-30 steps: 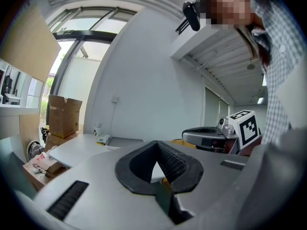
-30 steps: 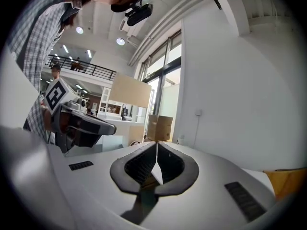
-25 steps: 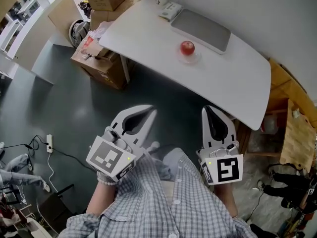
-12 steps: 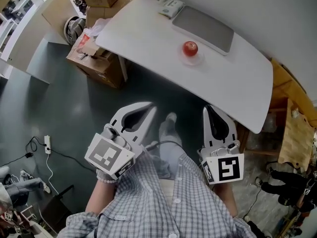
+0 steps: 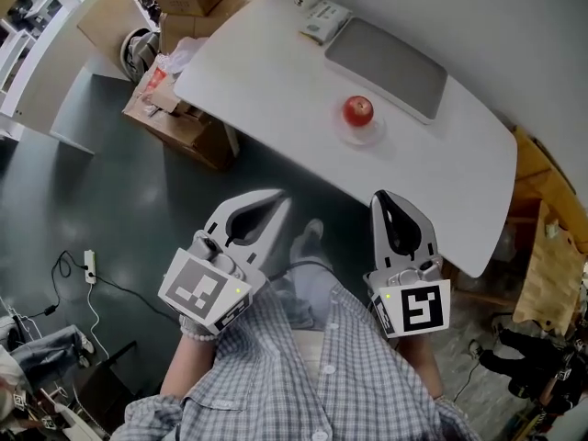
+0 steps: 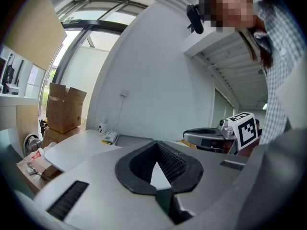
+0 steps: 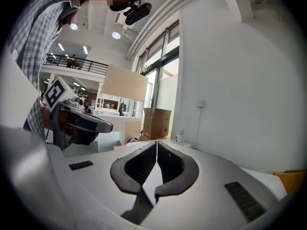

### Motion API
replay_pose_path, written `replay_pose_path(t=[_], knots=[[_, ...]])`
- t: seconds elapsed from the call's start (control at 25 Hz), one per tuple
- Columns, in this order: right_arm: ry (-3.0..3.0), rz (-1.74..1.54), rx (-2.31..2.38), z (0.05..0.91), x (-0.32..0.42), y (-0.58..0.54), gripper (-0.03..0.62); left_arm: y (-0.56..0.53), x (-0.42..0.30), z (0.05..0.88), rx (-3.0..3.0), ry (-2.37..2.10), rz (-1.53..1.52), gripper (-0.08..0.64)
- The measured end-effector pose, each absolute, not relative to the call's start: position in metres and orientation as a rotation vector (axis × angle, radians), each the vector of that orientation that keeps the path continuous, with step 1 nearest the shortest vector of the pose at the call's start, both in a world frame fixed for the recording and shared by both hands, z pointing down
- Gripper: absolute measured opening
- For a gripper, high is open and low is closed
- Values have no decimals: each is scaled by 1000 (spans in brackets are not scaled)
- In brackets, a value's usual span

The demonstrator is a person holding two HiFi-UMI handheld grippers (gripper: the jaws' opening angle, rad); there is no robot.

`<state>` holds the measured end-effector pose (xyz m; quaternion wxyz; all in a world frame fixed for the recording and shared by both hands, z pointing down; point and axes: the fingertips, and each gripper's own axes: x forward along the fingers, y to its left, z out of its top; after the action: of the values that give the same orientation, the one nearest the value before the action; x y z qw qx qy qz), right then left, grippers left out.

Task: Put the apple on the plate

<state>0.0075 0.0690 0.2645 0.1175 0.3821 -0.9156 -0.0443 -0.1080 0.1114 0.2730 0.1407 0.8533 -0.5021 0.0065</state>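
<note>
I saw apple (image 5: 358,110) on plate (image 5: 362,137), well ahead of jaws | right gripper (image 5: 381,199) nearer | left gripper (image 5: 279,201) farther | both pinched closed, empty

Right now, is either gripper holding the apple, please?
No, the apple rests on the plate on the white table, with nothing touching it.

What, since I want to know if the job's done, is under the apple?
A small pale plate, its rim showing around the apple, on the white table. The plate's middle is hidden by the apple.
</note>
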Motion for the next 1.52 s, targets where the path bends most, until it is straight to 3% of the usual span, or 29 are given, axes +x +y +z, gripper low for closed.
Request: replay_pose_path(t=[0.76, 1.52], knots=[[-2637, -69, 1150, 282, 34, -81, 21, -38, -86, 282, 2447, -1413, 56, 9], [-2429, 124, 1313, 338, 79, -145, 21, -133, -80, 333, 2396, -1298, 241, 9]])
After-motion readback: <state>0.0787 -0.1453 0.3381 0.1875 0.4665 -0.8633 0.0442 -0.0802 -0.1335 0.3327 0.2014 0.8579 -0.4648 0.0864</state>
